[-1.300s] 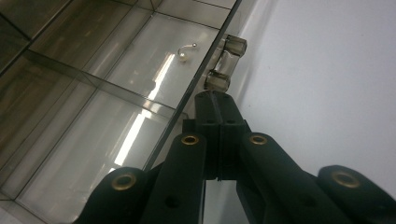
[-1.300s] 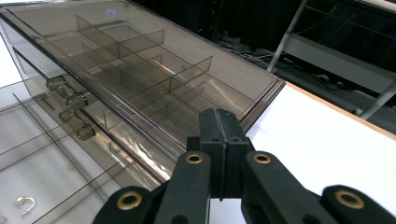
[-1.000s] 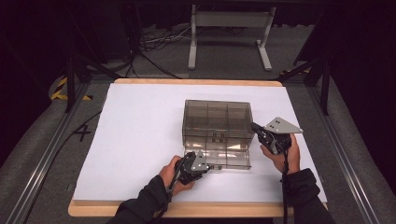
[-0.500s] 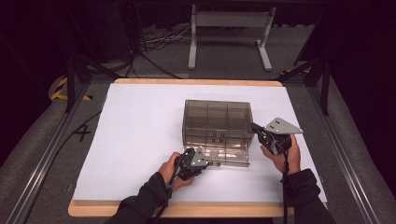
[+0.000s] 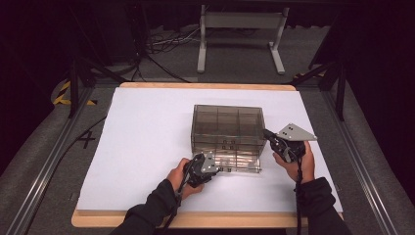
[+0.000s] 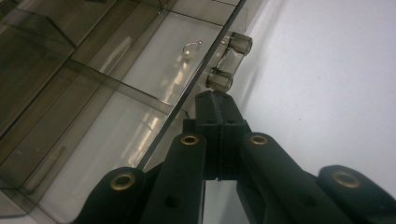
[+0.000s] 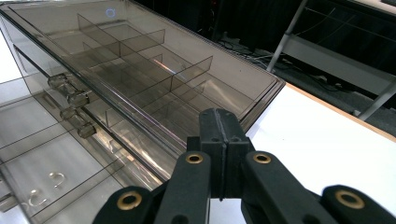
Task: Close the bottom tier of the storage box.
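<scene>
High view: a smoky clear drawer box (image 5: 227, 132) stands mid-table on the white sheet (image 5: 147, 142), its bottom drawer (image 5: 240, 161) pulled toward the person. The left gripper (image 5: 215, 169) is at the drawer's front, the right gripper (image 5: 266, 133) by the box's right corner.

Left gripper view: jaws clenched, empty — just below the drawer's knob handle (image 6: 229, 60); a small hook (image 6: 189, 49) lies inside.

Right gripper view: jaws pressed together beside the box — dividers inside, small rings (image 7: 44, 186) in the open drawer.

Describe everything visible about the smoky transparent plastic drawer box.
The smoky transparent plastic drawer box stands upright on the white table cover, its interior split by dividers. The bottom drawer is pulled out toward the person, small metal hooks inside. The left gripper, shut, sits at its knobbed handle; the right gripper, shut, meets the box's right side.
</scene>
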Demonstrator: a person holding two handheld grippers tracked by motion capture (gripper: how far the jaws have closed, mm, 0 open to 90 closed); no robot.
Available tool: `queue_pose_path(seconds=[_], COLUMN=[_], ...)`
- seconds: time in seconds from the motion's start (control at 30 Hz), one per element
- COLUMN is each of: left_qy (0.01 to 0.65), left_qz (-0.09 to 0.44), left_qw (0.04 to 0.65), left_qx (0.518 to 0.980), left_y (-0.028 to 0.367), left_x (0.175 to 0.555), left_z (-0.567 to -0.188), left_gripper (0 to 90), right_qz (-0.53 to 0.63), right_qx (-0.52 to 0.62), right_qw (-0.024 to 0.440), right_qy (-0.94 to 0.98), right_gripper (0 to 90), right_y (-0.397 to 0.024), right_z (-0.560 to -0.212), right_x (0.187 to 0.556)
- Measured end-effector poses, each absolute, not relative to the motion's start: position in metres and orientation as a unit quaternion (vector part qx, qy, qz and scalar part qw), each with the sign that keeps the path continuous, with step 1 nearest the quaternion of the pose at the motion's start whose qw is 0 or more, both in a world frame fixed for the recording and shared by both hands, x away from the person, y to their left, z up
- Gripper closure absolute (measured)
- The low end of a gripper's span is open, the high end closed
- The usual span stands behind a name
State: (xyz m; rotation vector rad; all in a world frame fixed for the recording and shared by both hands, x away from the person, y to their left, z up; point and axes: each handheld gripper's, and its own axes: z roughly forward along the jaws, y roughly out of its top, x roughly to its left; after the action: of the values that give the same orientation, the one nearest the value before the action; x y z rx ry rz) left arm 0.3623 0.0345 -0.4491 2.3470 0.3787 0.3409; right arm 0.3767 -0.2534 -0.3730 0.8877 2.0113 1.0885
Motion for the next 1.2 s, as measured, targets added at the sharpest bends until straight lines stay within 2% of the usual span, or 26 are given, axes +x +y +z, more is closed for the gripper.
queue_pose_path(seconds=[1.2], left_qy=[0.162], left_qz=[0.143], left_qw=[0.364], left_qx=[0.906], left_y=[0.028], left_x=[0.380], left_z=[-0.449], left_gripper=[90.0], right_qz=[0.422], right_qx=[0.341], right_qw=[0.333], right_qy=[0.771], right_gripper=[90.0], right_y=[-0.255], right_z=[-0.373], right_x=[0.377])
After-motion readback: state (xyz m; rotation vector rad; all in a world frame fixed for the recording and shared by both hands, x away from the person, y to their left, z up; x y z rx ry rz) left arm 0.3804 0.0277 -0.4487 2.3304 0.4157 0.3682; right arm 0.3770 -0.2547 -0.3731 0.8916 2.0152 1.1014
